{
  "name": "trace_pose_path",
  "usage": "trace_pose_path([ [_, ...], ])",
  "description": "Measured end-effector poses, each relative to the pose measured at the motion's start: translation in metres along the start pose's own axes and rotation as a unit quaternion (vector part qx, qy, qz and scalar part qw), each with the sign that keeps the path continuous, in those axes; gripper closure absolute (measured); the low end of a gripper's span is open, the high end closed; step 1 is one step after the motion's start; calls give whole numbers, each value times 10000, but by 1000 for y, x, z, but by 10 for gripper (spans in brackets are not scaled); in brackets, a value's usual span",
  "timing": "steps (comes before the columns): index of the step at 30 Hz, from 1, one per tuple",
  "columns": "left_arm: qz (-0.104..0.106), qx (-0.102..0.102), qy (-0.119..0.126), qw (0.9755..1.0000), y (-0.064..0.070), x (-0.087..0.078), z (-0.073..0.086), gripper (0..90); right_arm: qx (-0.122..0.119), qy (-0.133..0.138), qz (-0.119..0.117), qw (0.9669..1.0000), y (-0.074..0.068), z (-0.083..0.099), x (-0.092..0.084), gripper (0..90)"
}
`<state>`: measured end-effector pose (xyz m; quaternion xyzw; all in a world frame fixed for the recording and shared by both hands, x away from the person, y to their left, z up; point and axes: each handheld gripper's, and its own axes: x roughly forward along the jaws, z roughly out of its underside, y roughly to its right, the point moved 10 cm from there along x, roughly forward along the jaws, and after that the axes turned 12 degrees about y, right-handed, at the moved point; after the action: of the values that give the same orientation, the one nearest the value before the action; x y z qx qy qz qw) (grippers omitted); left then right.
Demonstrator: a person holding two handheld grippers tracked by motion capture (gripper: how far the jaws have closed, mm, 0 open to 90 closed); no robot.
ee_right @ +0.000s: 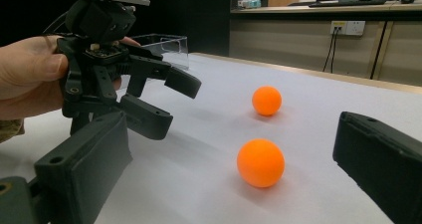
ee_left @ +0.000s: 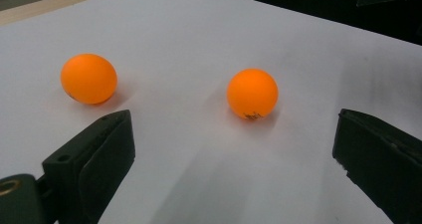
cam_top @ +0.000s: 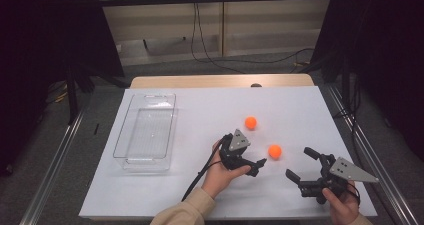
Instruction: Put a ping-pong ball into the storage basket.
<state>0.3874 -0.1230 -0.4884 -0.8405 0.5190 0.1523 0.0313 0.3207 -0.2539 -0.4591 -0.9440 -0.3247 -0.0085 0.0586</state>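
The nearer orange ball [cam_top: 274,151] is a smooth, matte sphere with a small dark print low on its side, seen in the left gripper view [ee_left: 252,93]. It rests on the white sheet [cam_top: 200,185] that covers the table, toward the sheet's right half and closer to its near edge than to its far edge. A second orange ball [cam_top: 250,122] of the same make lies near it, farther toward the far edge and apart from it; in the right gripper view it sits behind the first [ee_right: 266,100], which lies in front [ee_right: 261,163].

The left gripper [cam_top: 252,165], black hard plastic with a grey three-cornered plate on top, has its jaws spread wide, and the nearer ball lies just beyond the tips, in line with the gap between them. The right gripper [cam_top: 299,164] stands on the ball's other side, closer to the sheet's right edge, jaws likewise spread and empty, facing the ball.

A clear, hard-walled rectangular plastic bin [cam_top: 145,132] sits by the sheet's left edge, well apart from both balls.
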Motion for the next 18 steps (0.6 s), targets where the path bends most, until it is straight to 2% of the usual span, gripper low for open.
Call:
trace_pose_path([
  [18,111,-48,-192,9997,4,9,3,30,6,-2,-6,10000,0,0,0,11],
])
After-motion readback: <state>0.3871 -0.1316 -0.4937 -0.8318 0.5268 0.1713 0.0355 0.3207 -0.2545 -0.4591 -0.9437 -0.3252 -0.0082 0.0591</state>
